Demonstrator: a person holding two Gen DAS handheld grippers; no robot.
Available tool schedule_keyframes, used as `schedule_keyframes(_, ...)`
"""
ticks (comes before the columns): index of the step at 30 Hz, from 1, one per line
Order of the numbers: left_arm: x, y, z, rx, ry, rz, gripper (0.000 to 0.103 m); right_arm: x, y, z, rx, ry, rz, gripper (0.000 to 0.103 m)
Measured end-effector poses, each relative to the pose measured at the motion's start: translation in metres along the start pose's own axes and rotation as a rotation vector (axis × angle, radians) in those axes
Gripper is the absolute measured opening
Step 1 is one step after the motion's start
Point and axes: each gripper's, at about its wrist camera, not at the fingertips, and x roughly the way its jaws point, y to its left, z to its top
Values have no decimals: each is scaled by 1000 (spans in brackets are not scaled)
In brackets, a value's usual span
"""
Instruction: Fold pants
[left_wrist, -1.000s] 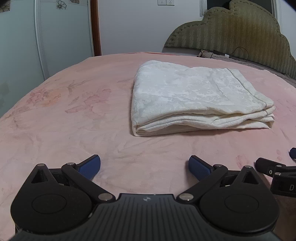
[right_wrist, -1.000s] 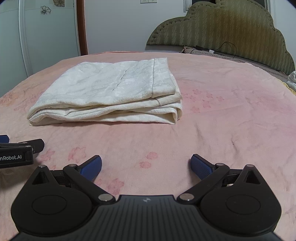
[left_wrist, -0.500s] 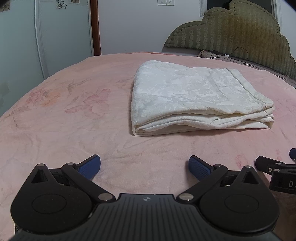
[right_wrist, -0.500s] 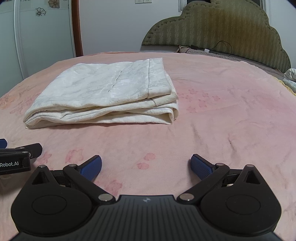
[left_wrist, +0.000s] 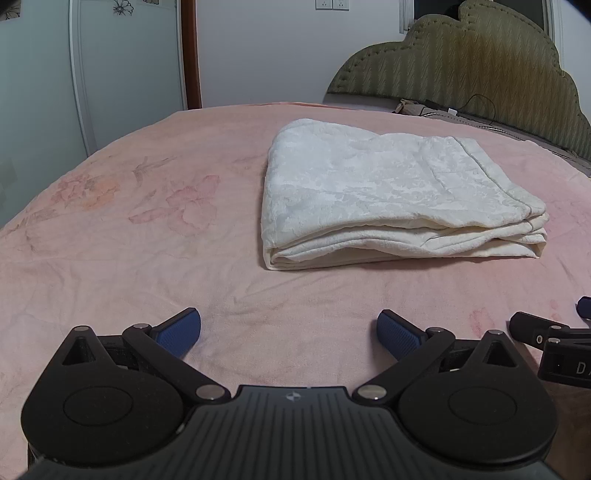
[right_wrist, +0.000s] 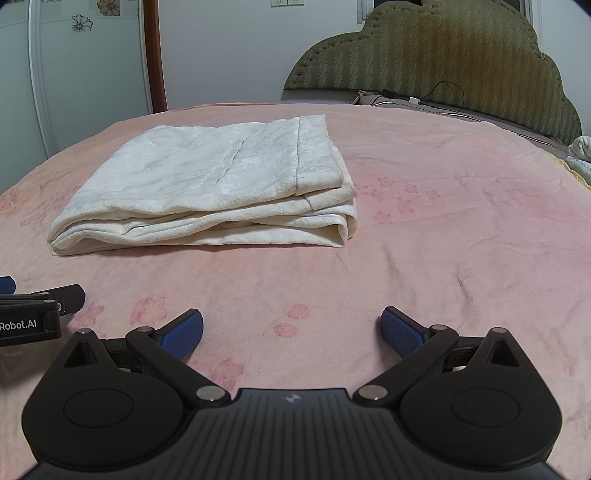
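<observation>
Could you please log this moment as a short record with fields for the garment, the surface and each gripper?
garment: white pants, folded into a layered rectangle
surface: pink floral bedspread, pants lying on it
left gripper: open, empty, short of the pants
right gripper: open, empty, short of the pants
background: green headboard

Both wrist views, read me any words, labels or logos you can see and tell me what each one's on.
"Robot.AI", cut off at the frame's left edge: white print on the left gripper's body, seen in the right wrist view.
"D", the rest cut off at the frame's right edge: white print on the right gripper's body, seen in the left wrist view.
No other readable text; the pants and bed carry none.
</observation>
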Motion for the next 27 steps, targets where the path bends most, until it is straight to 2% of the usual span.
schedule_keyframes(27,-2,-1,-1,2,1,-1,103,0,0,0,0,0,0,103)
